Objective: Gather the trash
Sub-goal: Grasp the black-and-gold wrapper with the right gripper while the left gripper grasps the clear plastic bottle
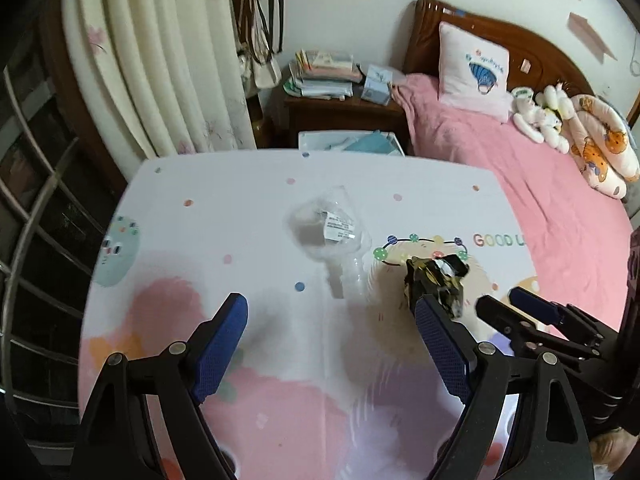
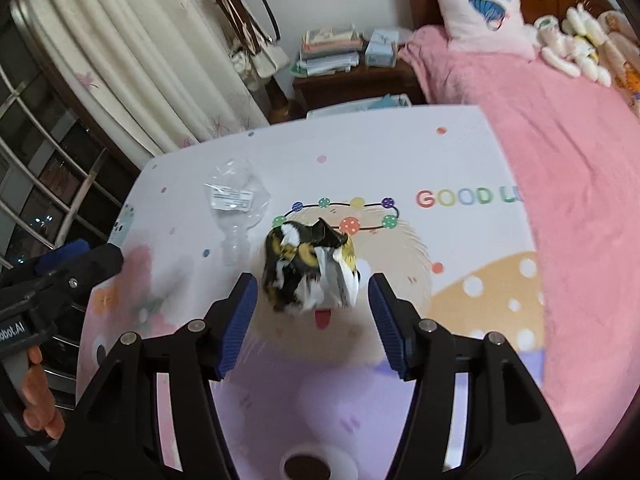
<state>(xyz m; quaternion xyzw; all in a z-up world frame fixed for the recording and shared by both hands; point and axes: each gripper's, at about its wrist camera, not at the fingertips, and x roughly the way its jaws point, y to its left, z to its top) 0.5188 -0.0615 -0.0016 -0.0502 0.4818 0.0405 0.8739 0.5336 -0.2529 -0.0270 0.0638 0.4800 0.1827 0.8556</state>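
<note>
A crumpled black, yellow and white wrapper (image 2: 308, 272) lies between the jaws of my right gripper (image 2: 312, 280), with a gap showing on each side, so the pads do not press on it. That gripper is open. The wrapper (image 1: 436, 280) also shows in the left wrist view, just past my left gripper's right finger. A crushed clear plastic bottle with a white label (image 1: 328, 236) lies on the cartoon-print tablecloth (image 1: 240, 220), ahead of my left gripper (image 1: 332, 304), which is open and holds nothing. The bottle (image 2: 236, 200) is left of the wrapper in the right wrist view.
My right gripper (image 1: 502, 300) is at the right in the left wrist view, my left gripper (image 2: 94, 254) at the left in the right wrist view. A pink bed (image 1: 540, 168) borders the table's right side. Behind are a nightstand with books (image 1: 332, 80) and a curtain (image 1: 168, 60). A white ring-shaped thing (image 2: 308, 464) sits near.
</note>
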